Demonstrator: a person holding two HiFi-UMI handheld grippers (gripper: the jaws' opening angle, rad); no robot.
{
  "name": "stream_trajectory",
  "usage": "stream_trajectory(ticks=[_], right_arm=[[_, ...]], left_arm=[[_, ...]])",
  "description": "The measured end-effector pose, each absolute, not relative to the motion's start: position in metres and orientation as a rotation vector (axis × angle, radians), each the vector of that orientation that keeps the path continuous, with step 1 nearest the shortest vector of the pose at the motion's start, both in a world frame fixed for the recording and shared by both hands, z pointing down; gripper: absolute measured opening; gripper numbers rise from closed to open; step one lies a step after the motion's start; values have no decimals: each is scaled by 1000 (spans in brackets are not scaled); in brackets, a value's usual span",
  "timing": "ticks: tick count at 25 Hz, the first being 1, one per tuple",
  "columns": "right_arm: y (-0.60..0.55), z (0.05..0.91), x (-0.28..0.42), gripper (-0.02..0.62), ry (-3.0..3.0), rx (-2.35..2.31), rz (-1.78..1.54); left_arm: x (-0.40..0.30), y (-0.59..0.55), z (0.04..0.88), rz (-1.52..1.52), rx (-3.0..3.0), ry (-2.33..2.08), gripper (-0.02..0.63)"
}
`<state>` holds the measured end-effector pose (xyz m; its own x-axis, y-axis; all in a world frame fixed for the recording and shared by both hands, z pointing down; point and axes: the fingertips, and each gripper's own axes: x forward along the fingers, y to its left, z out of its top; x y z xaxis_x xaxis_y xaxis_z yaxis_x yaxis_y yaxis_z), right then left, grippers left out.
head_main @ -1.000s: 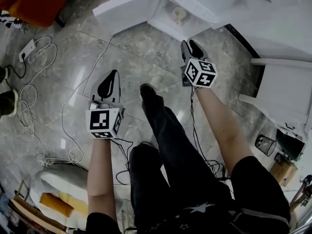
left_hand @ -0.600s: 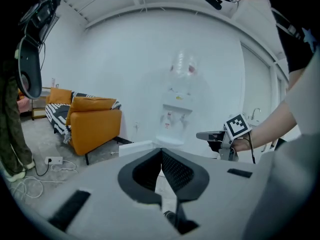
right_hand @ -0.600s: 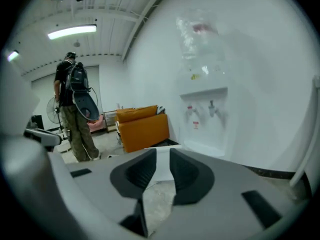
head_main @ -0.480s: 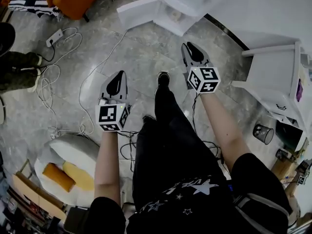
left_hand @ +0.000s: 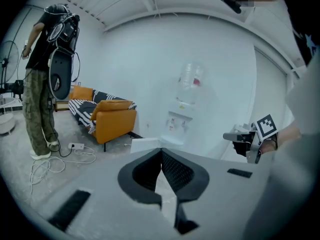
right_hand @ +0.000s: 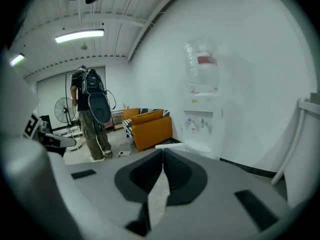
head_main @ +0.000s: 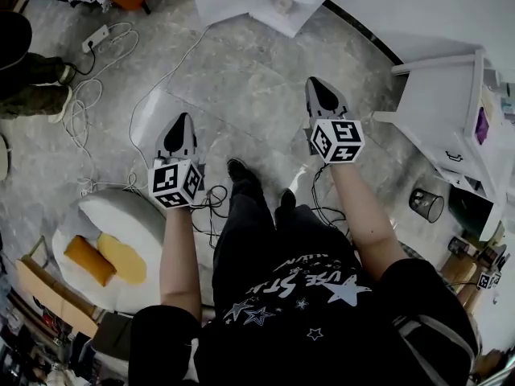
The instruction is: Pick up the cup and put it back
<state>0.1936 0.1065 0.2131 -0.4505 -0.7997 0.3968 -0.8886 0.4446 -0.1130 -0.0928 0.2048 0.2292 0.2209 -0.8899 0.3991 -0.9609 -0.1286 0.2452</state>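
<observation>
Grippers, two, hand-held, seen from above over a grey marble floor (head_main: 241, 79). The left gripper (head_main: 182, 119) and the right gripper (head_main: 314, 84) are held side by side and well apart. The wearer's two legs stand between them.

Counts:
- one marker cube on each gripper, at the wrist end
- one water dispenser (right_hand: 202, 114) carrying one upturned bottle (right_hand: 202, 69)
- one orange sofa (left_hand: 112, 121)
- one standing person (left_hand: 42, 84) beside the sofa
- one pedestal fan (right_hand: 62, 111)
- one power strip (head_main: 95, 37) among loose white cables
- one wire wastebasket (head_main: 426, 205)
- one round white seat (head_main: 105, 215) bearing one orange cushion (head_main: 84, 260) and one yellow cushion (head_main: 122, 257)

Pose: both bare forearms reach forward from the body. Both grippers point away from it, toward the dispenser against the white wall. The right gripper is carried further forward than the left, and each gripper's own view looks about level across the room.

Left fingers (left_hand: 147, 171): clenched, tips touching, nothing between them. Right fingers (right_hand: 177, 171): closing fully, tips met, nothing between them.

Cup: in neither gripper. A small pale object sits in the dispenser's recess (head_main: 282, 5), too small to identify.
</observation>
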Motion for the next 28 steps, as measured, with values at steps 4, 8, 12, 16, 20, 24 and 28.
stream_trajectory(ticks=[4, 8, 12, 16, 20, 24, 28], right_arm=[[128, 204, 211, 8, -2459, 1442, 482], [157, 197, 226, 8, -2534, 1395, 503], [188, 183, 241, 7, -2570, 1357, 483], [212, 160, 268, 7, -2574, 1363, 437], [230, 134, 293, 7, -2582, 1380, 389], [238, 107, 311, 6, -2611, 1404, 368], [251, 89, 321, 8, -2651, 1380, 345]], left_arm=[[-67, 228, 211, 274, 2090, -1736, 11], [-35, 247, 195, 302, 2098, -1773, 11], [-9, 273, 174, 294, 2118, -1791, 11], [14, 300, 157, 284, 2125, -1793, 11], [37, 320, 135, 274, 2157, -1792, 10], [61, 329, 116, 270, 2195, -1779, 11], [91, 334, 98, 263, 2232, -1778, 11]])
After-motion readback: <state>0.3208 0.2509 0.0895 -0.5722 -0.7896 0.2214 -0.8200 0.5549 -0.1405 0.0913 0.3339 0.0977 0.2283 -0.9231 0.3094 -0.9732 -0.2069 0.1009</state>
